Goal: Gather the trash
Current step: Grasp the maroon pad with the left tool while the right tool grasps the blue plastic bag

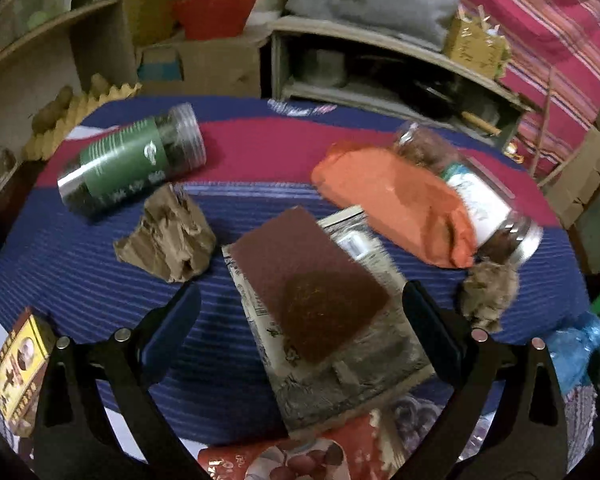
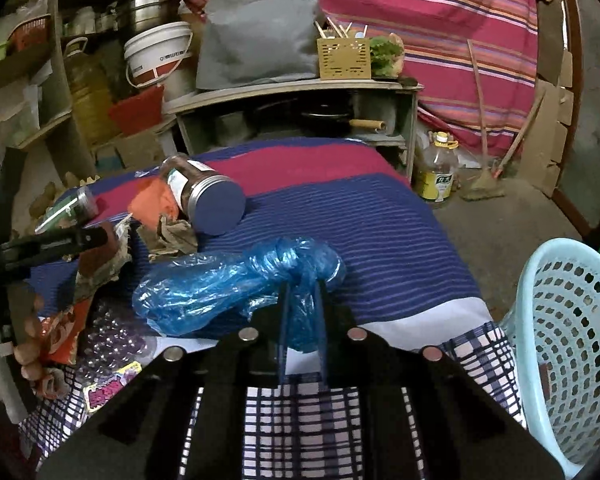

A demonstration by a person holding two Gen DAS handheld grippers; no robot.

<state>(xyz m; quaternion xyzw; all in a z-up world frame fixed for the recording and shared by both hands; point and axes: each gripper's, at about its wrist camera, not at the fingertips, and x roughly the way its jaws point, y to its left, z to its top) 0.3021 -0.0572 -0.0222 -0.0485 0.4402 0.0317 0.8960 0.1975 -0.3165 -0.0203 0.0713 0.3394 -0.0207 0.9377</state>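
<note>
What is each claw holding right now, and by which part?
The right claw is shut on the blue plastic bag, pinching it just below its knotted end. The left claw is open and holds nothing.

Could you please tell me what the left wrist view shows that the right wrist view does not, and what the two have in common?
Only the left wrist view shows the yellow box at the cloth's edge and the open left claw above the maroon pad lying on newspaper.

Only the right wrist view shows the light blue basket, the oil bottle on the floor, and the right claw shut on the blue plastic bag.

Both show the green jar, the orange cloth and the brown-filled jar.
</note>
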